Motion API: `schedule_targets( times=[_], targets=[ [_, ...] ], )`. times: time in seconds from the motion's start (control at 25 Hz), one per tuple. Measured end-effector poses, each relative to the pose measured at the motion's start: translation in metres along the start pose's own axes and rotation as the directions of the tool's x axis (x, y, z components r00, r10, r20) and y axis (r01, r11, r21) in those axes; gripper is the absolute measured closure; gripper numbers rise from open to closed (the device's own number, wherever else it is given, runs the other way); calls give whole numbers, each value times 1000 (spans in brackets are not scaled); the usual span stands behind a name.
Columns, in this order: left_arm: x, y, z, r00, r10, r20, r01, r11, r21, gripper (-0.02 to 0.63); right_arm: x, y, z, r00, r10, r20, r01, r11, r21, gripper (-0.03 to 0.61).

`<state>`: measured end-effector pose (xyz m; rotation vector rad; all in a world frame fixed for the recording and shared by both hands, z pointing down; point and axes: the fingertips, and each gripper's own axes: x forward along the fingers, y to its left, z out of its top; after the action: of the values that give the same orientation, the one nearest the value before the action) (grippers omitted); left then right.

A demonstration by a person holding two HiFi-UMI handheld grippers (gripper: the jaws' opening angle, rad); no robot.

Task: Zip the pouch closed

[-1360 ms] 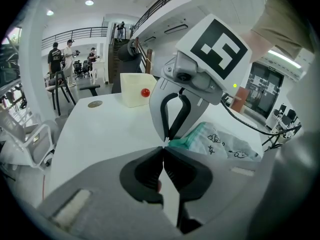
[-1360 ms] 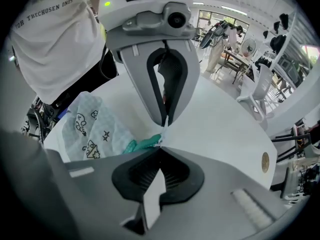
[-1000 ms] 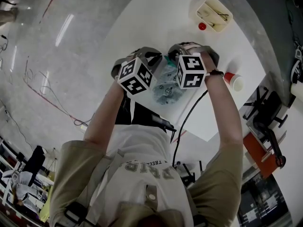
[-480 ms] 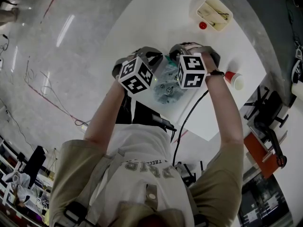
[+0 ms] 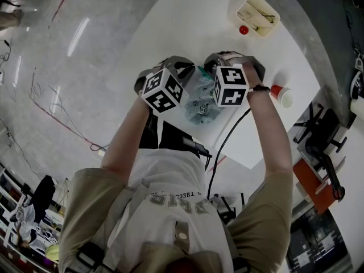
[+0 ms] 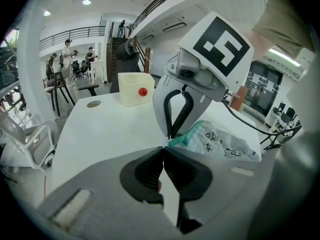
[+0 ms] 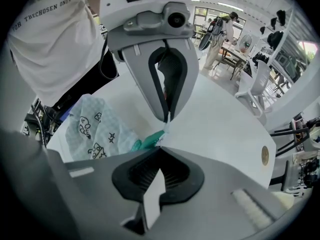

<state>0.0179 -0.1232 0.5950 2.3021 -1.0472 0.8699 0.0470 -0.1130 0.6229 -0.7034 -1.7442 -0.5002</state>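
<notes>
A translucent pouch (image 5: 199,104) printed with small black figures, with a teal zip edge, lies on the white table (image 5: 187,21). Both grippers meet tip to tip at its far end. My left gripper (image 6: 164,148) is shut, and in the right gripper view its tips (image 7: 167,116) pinch a small white zip pull. My right gripper (image 7: 161,146) is shut on the teal end of the pouch (image 7: 95,126). In the left gripper view it (image 6: 171,135) stands right over the teal corner of the pouch (image 6: 220,141). In the head view the marker cubes hide both sets of jaws.
A cream box (image 5: 257,16) with a red ball (image 5: 243,30) beside it stands at the table's far side. A red and white cup (image 5: 280,96) sits near the right edge. A black cable (image 5: 227,141) hangs off the near edge. A small round disc (image 6: 93,104) lies on the table.
</notes>
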Motion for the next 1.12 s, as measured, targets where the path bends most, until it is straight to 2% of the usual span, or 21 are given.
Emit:
schedule_targets(
  times=[1.12],
  targets=[
    [-1, 4, -5, 1000, 13, -9, -13, 1000, -13, 600, -4, 9, -13, 1000, -2, -25, 3, 999, 43, 578]
  ],
)
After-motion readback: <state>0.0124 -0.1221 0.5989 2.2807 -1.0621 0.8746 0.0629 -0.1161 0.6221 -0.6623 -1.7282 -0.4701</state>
